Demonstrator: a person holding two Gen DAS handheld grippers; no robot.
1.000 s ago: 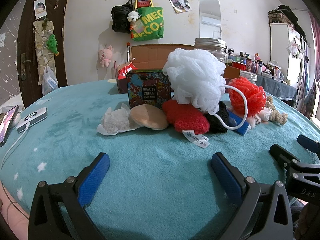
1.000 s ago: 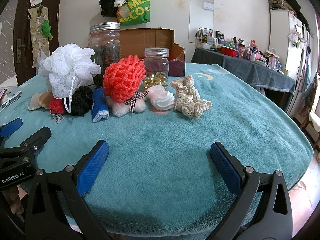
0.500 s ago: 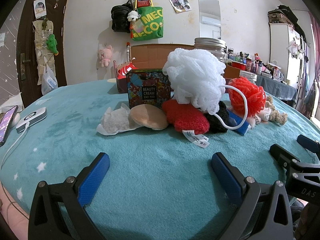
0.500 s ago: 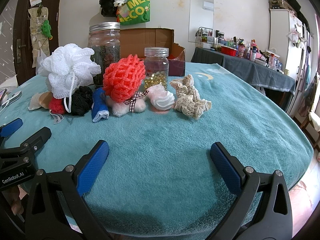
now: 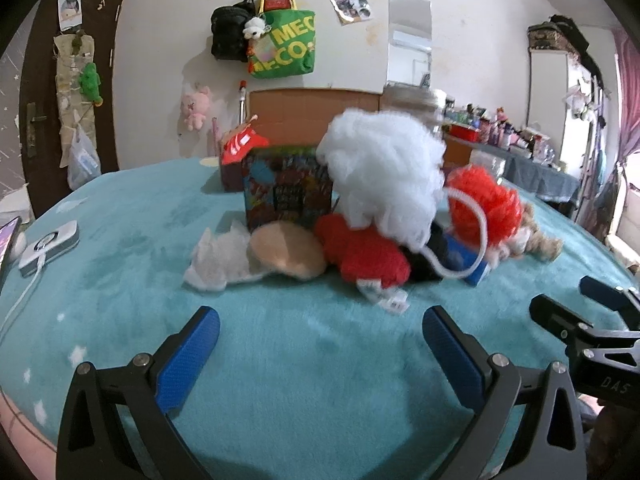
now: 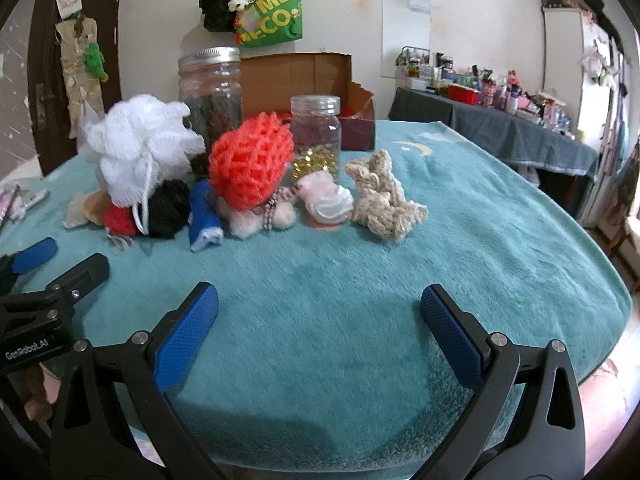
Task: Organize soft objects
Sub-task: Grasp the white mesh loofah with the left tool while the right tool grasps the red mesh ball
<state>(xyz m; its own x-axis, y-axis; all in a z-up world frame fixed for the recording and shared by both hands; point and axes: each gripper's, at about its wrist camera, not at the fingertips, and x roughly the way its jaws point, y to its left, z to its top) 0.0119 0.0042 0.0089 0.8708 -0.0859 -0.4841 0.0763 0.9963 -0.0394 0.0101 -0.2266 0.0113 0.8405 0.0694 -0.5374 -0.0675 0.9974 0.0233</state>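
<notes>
2 jars (image 6: 210, 104), 1 white pouf (image 5: 384, 178), 2 grippers (image 6: 318, 320) wide apart.

We see two matching tools — black triangular frames with cut-out windows, silver screws at the joints, and blue textured pads on the fingers. The left tool (image 5: 320, 340) bears white lettering "GenRobot.AI" on its side; the right tool (image 6: 319, 320) shows "DAS".

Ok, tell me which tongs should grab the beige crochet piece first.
Right. The crochet piece sits at the row's right end, ahead of the open right tongs across bare blanket. From the left tongs, also open, it is mostly hidden behind the orange pouf.
</notes>
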